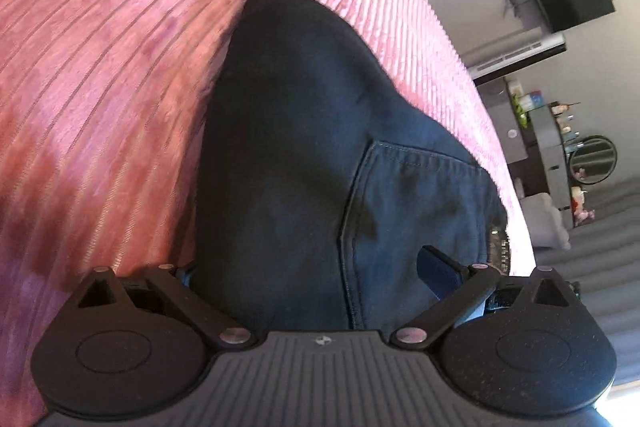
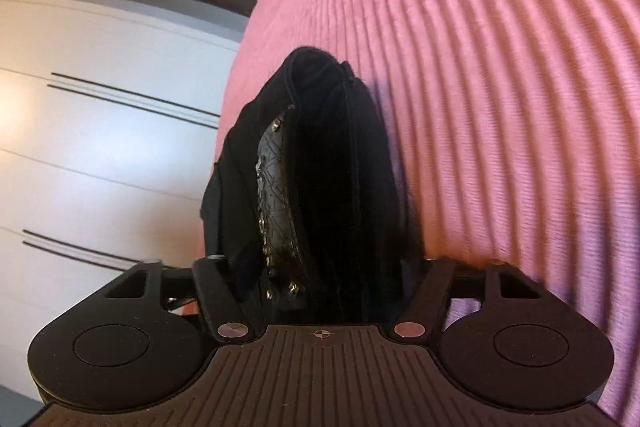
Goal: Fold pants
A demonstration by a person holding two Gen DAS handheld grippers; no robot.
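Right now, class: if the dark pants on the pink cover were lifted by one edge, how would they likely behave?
The pants would probably droop, since the cloth bunches in soft folds. The ribbed pink cover looks grippy, so they would likely drag rather than slide. The stacked layers may slip apart.

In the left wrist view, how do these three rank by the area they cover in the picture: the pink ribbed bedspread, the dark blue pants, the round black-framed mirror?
Largest to smallest, as they look in this view:
1. pink ribbed bedspread
2. dark blue pants, though they lie nearest the camera, which enlarges them
3. round black-framed mirror, far off, so its true size is unsure
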